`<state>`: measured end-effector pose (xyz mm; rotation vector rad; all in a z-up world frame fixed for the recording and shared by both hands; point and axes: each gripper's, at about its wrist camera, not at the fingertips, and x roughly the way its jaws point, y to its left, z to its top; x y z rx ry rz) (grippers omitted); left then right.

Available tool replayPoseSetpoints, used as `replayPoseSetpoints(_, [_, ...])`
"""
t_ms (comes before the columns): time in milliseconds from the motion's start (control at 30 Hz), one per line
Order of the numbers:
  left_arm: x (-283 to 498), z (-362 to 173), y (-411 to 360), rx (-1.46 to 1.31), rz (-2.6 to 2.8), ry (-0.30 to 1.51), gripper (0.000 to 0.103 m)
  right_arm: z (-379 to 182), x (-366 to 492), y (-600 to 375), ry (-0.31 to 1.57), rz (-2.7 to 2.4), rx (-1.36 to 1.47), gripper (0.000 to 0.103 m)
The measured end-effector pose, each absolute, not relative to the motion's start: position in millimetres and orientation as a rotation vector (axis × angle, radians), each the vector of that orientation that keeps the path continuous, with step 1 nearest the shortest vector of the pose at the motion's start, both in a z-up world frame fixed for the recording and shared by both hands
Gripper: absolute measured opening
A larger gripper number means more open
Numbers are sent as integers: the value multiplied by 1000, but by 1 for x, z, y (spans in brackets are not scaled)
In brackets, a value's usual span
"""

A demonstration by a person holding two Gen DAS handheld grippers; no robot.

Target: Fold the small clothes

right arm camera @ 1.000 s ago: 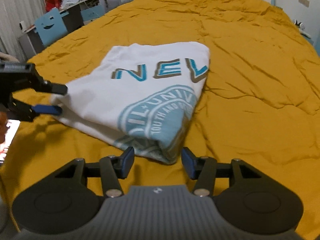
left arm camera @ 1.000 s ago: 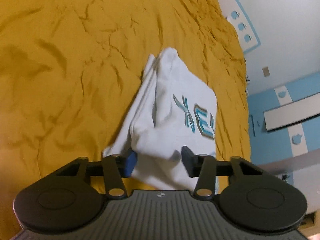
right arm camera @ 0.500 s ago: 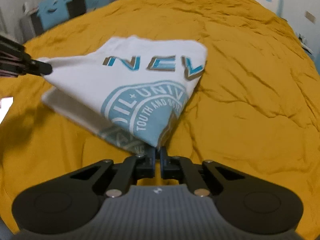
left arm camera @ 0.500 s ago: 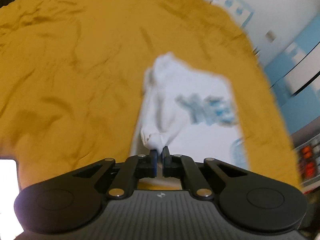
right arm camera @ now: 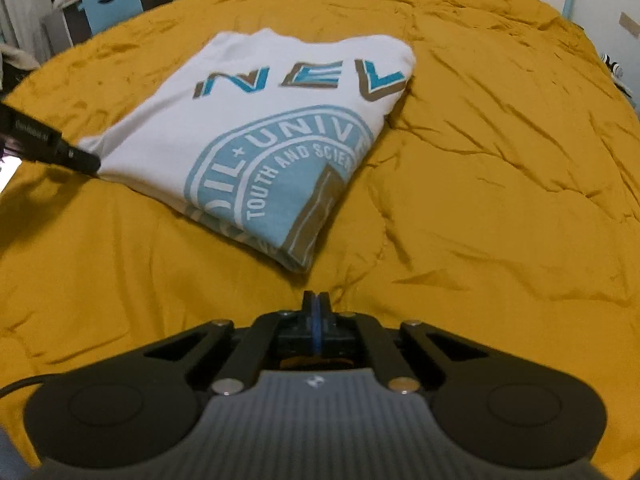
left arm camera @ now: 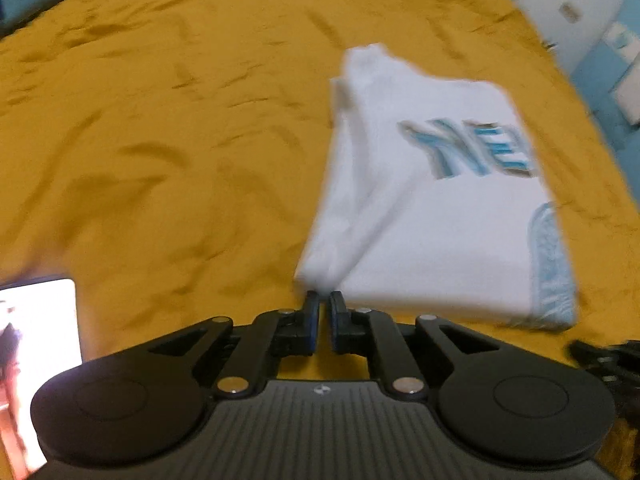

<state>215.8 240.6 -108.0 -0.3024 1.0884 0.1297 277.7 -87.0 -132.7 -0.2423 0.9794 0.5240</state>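
Observation:
A folded white T-shirt (right arm camera: pixel 280 128) with blue and brown lettering lies flat on the yellow bedspread (right arm camera: pixel 500 180); it also shows, blurred, in the left wrist view (left arm camera: pixel 432 208). My right gripper (right arm camera: pixel 316 300) is shut and empty, a short way in front of the shirt's near corner. My left gripper (left arm camera: pixel 324 300) has its jaws nearly together at the shirt's near left corner; whether it pinches cloth is unclear. Its fingers (right arm camera: pixel 76 158) touch the shirt's left corner in the right wrist view.
A lit phone screen (left arm camera: pixel 36 360) lies on the bed at the left gripper's left. Blue chairs and a desk (right arm camera: pixel 108 0) stand beyond the bed's far left edge. A blue and white wall (left arm camera: pixel 600 40) is on the right.
Both grippers closed on the shirt's near corners and pulled it. The right gripper has since let go and drawn back; the shirt now lies flat. The left gripper's view has swung left.

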Motion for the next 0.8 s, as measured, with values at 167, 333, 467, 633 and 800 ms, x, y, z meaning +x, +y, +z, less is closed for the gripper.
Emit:
replayPoseSetpoints(167, [206,-75,249,-303,93,1006,10,-110,280,-97,941,515,-194,0])
replayPoseSetpoints(333, [232,-45,247,-368,-11,872,21,-87,298,-96,891,501,-107,4])
replayPoseSetpoints(467, [270,-59,245,-405,-37,841,43,-85,319,-90,876,486,-39,25])
replayPoseSetpoints(633, [303,-103,250,-466,-43,893,17,-91,328,-83,883,490,-14,25])
replayPoseSetpoints(800, [294,-97,240,-327,-51,811,2,-100,333,-87,902,485,-9,25])
